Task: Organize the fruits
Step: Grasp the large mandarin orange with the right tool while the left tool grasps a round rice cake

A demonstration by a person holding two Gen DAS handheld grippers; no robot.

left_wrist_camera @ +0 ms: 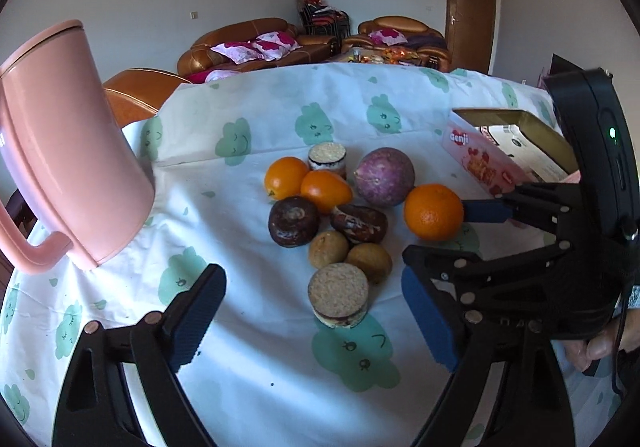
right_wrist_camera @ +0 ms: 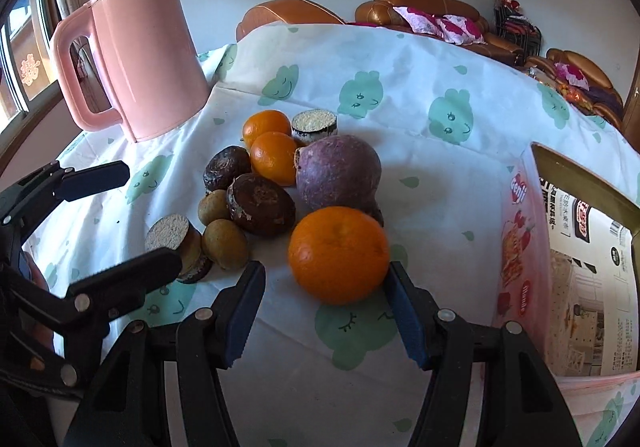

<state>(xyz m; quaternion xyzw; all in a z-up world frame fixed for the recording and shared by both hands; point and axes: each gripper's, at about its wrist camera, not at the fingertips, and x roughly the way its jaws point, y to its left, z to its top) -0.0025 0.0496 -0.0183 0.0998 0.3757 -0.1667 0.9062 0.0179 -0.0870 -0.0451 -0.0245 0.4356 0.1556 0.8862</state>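
A heap of fruit lies on the cloud-print cloth (left_wrist_camera: 256,379). The big orange (right_wrist_camera: 338,255) (left_wrist_camera: 434,211) sits just ahead of my right gripper (right_wrist_camera: 324,311) (left_wrist_camera: 436,237). The right pad touches its side, and a gap shows at the left pad. Behind it lie a purple round fruit (right_wrist_camera: 338,171) (left_wrist_camera: 384,177), two small oranges (right_wrist_camera: 274,157) (left_wrist_camera: 286,177), two dark brown fruits (right_wrist_camera: 260,203) (left_wrist_camera: 294,221), two small tan fruits (right_wrist_camera: 224,243) (left_wrist_camera: 368,261) and dark-skinned cut pieces (left_wrist_camera: 338,301) (right_wrist_camera: 176,243). My left gripper (left_wrist_camera: 312,311) (right_wrist_camera: 150,215) stands open and empty before the nearest cut piece.
A pink lidded jug (left_wrist_camera: 68,151) (right_wrist_camera: 136,59) stands on the cloth at the left. An open pink carton (left_wrist_camera: 508,151) (right_wrist_camera: 568,267) stands at the right, close to the right gripper. Brown sofas (left_wrist_camera: 256,43) stand beyond the table's far edge.
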